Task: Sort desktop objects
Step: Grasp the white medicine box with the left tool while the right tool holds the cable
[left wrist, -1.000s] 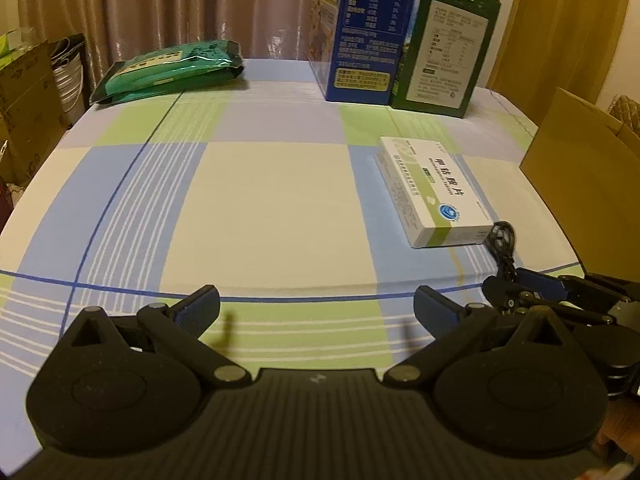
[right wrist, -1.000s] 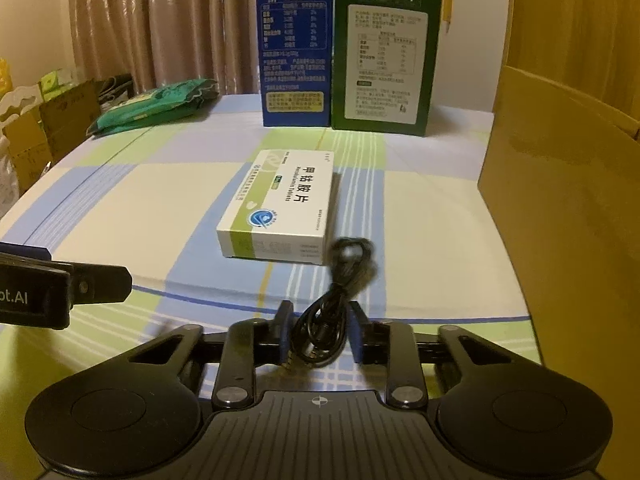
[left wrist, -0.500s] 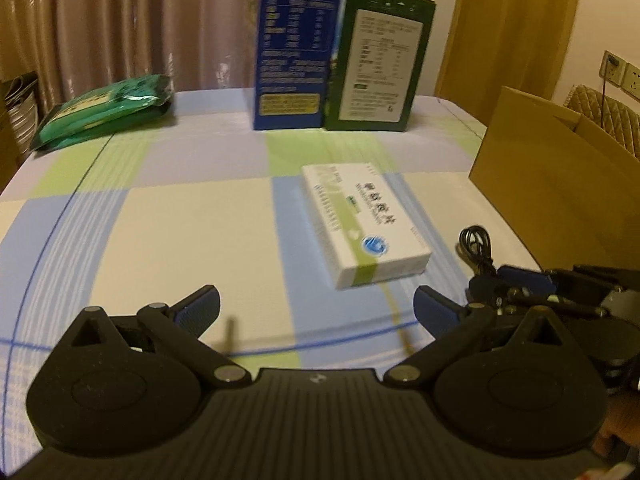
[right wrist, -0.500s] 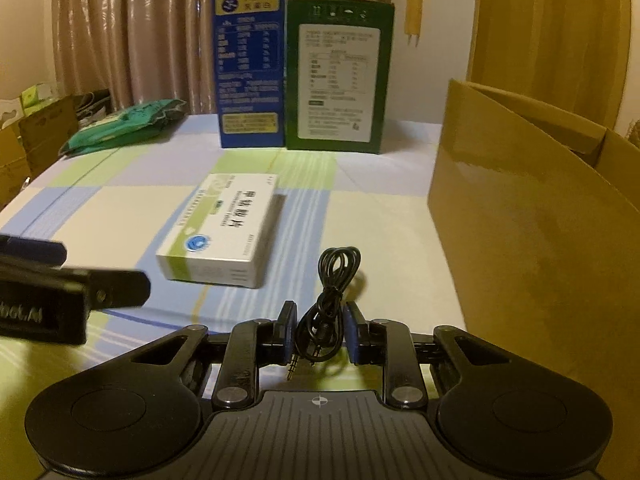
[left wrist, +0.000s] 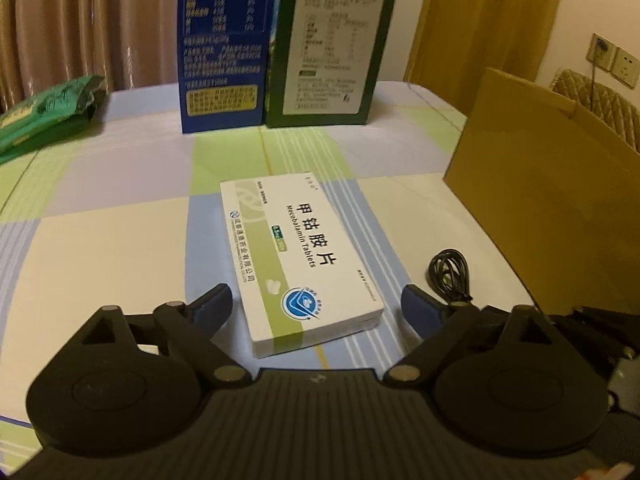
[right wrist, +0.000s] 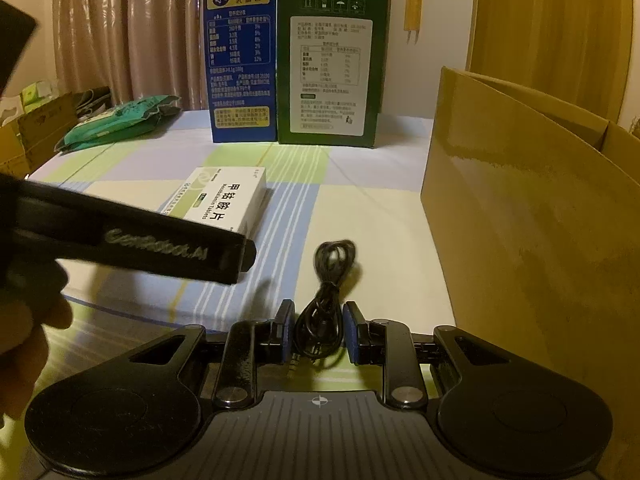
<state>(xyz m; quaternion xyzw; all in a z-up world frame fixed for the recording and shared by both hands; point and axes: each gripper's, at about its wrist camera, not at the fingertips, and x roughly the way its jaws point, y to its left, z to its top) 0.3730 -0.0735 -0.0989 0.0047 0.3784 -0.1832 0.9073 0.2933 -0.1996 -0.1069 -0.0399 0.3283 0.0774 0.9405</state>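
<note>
The left gripper (left wrist: 316, 304) is closing its wide jaws while the right gripper (right wrist: 318, 334) is pinching narrowly, both angling downward.

The left wrist view looks forward and down from low over the near edge of the desk (left wrist: 100, 240), close above the white tablet box (left wrist: 300, 256); the right wrist view sits just to its right, near the cardboard box (right wrist: 532, 240) at the desk's right edge, facing the same way. Both share the tablet box, the coiled black cable (right wrist: 328, 280), and the blue carton (right wrist: 240, 60) and green carton (right wrist: 332, 68) at the far edge.
</note>
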